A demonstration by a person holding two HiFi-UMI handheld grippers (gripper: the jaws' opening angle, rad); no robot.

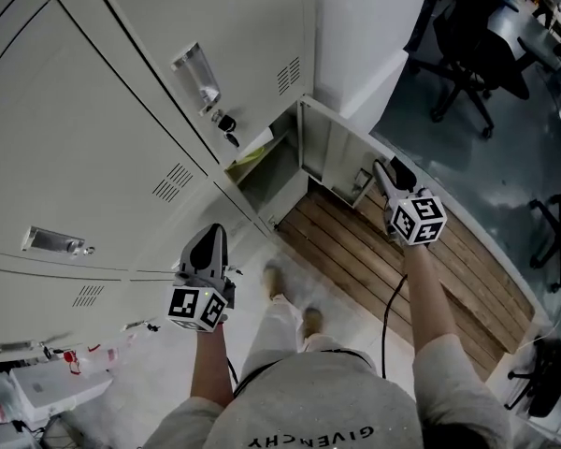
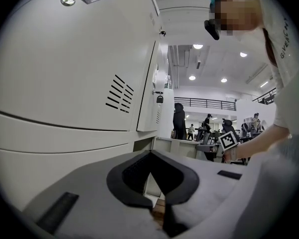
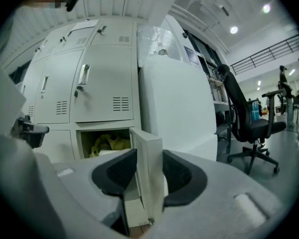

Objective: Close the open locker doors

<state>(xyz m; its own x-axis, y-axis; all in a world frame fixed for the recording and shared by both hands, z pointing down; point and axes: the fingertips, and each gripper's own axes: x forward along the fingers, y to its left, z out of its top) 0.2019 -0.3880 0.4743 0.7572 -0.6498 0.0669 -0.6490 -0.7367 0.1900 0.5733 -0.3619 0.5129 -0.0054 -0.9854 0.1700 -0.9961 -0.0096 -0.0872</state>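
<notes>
The bottom locker's pale door point(image 1: 333, 153) stands swung open toward the room, and its compartment point(image 1: 260, 168) shows yellow stuff point(image 3: 105, 144) inside. My right gripper point(image 1: 380, 169) is at the door's free edge. In the right gripper view the door edge point(image 3: 150, 156) sits between the jaws with both pads against it, so my right gripper point(image 3: 148, 169) is shut on it. My left gripper point(image 1: 212, 236) hangs low in front of the closed lockers point(image 1: 122, 138), left of the open compartment. Its fingertips meet, with nothing held point(image 2: 150, 154).
A wooden slatted platform point(image 1: 402, 265) lies under the open door. A white block point(image 3: 177, 108) stands right of the lockers. A black office chair point(image 1: 469, 64) stands on the grey floor beyond. Keys hang in a lock point(image 1: 227, 127). Clutter sits at the lower left point(image 1: 37, 382).
</notes>
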